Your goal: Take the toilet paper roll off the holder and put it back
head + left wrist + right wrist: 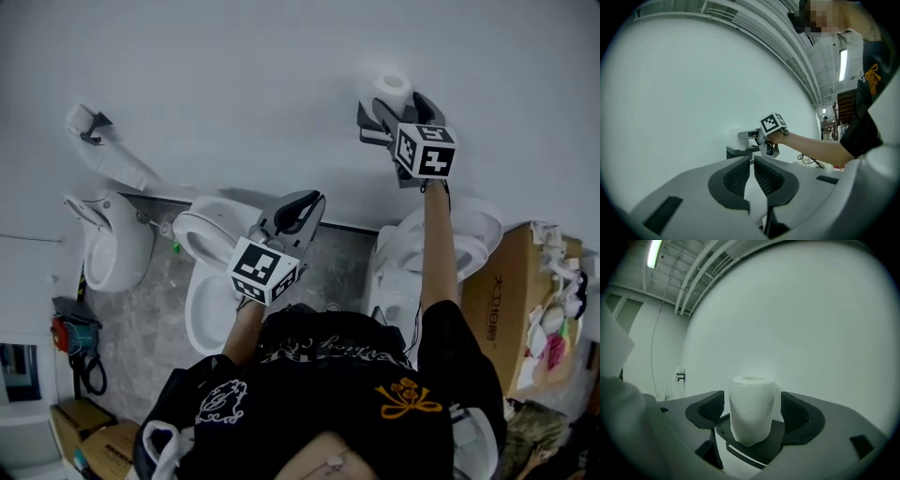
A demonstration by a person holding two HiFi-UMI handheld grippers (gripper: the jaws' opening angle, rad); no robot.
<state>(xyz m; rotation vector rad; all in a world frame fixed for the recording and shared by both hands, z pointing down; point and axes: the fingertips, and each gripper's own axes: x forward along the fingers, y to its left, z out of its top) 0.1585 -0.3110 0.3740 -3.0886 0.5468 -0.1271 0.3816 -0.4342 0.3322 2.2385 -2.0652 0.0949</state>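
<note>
Head view: the right hand-held gripper (398,105) is reaching out on a straight arm to the plain white wall (234,75). Its dark jaws are standing on either side of the roll (392,86), a soft white paper cylinder whose round end and core hole are showing from above. The left hand-held gripper (305,206) is hanging lower, over a glossy white toilet (208,239) on the grey mottled floor (159,309). A brown cardboard box (511,291) is sitting at the right.

Left gripper view: the left hand-held gripper's two grey jaws with ribbed black pads (738,176) are drawn together, leaving only a thin slit, and are gripping nothing. Past them the other hand-held gripper is pointing level at the wall, its marker cube on top.

Right gripper view: the roll is standing upright on the holder (764,446), a flat, dark, smooth plate jutting from the wall. The roll's long axis is running vertically, with the core hole facing up and the faintly textured paper side facing the camera. The right hand-held gripper is released: its jaws are spread wide, one ribbed pad on each side of the roll, the left one just beside it and the right one a little clear, neither pressing on the paper.
</note>
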